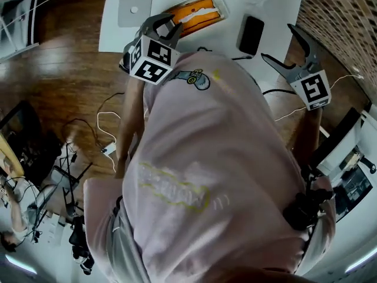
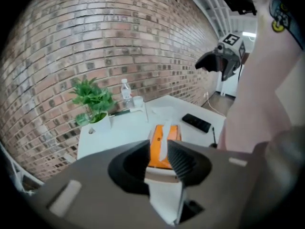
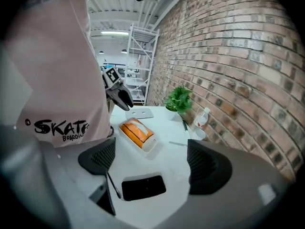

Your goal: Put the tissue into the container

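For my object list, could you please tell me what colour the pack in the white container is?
The pack is orange; the right gripper view shows it best.

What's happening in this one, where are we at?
A person stands at a white table with a hand-held gripper in each hand. The orange tissue pack already lies in the white container. The left hand-held gripper hangs over it, jaws slightly apart, holding nothing. The right hand-held gripper is wide open and empty above a black phone.
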